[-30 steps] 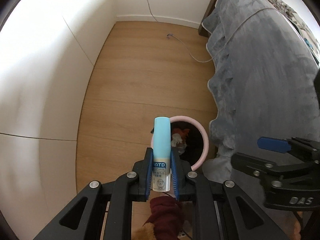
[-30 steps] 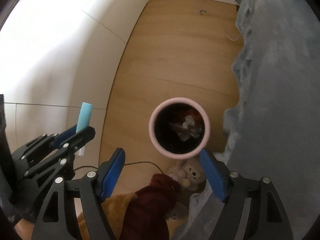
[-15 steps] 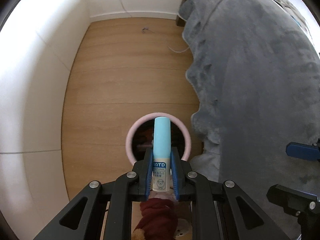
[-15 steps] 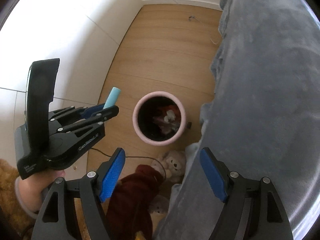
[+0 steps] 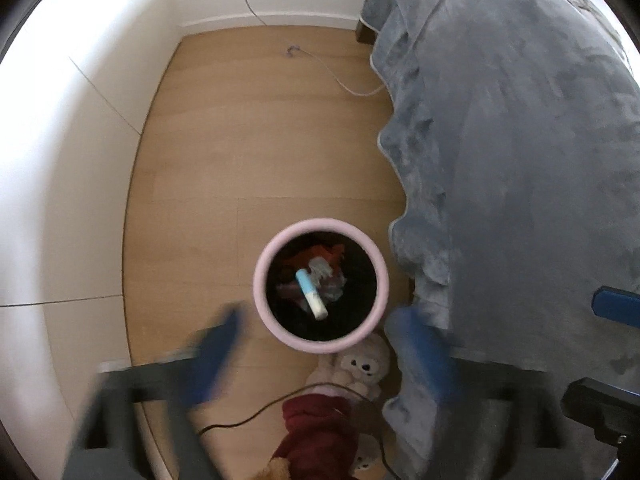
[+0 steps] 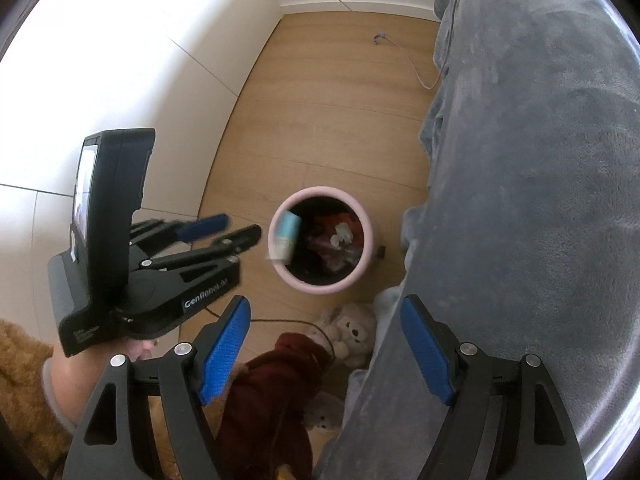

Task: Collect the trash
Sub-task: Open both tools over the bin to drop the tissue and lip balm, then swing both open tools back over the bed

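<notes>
The tube (image 5: 311, 294) that sat clamped in the left gripper (image 5: 320, 344) half a second ago is now free: the fingers have just sprung wide apart, blurred, with nothing between them. The tube is in the mouth of the pink bin (image 5: 264, 256), over red and white trash. The right gripper (image 6: 326, 354), nearer the bed (image 6: 540, 200) than the bin, has its fingers apart and empty. This item looks done. Soft toys (image 5: 360, 364) lie just beside the bin; no other trash shows.
</notes>
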A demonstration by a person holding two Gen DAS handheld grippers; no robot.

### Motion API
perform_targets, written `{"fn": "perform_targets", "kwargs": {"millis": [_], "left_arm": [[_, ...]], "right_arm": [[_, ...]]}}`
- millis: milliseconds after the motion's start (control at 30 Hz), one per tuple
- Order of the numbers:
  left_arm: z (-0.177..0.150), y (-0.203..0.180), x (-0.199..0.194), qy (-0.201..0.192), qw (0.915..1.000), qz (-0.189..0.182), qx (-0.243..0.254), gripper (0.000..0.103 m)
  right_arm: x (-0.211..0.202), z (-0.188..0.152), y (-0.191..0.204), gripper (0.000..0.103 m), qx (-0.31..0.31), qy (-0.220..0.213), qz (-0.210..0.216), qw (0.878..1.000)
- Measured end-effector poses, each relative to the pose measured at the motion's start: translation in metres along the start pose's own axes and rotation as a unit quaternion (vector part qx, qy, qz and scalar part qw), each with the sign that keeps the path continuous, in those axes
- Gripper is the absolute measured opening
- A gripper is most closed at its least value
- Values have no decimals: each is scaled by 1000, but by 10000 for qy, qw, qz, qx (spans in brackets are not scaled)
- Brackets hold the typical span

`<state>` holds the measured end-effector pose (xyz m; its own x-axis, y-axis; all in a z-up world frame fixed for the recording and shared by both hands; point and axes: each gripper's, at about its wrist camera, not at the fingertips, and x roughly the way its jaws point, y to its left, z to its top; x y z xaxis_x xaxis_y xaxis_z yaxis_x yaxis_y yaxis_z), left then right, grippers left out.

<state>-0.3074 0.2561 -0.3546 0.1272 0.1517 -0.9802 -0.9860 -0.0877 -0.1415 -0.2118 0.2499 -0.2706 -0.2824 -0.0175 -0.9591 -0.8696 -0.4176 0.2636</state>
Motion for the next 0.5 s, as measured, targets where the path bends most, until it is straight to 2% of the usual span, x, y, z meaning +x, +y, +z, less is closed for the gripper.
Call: {"fn": "perform_targets", "kwargs": {"millis": [100,333,500], "left_arm": [[1,2,-4,-129,9999,5,-4,102],[5,4,-7,-67,10000,39,9,102],[13,-7,-31,-247,9995,77,194,102]], "right_arm": [[2,0,-1,76,21,-15,18,10000],[2,0,-2,76,58,-23,56,10000],[-16,-3,-5,76,199,-244,211,9993]]}}
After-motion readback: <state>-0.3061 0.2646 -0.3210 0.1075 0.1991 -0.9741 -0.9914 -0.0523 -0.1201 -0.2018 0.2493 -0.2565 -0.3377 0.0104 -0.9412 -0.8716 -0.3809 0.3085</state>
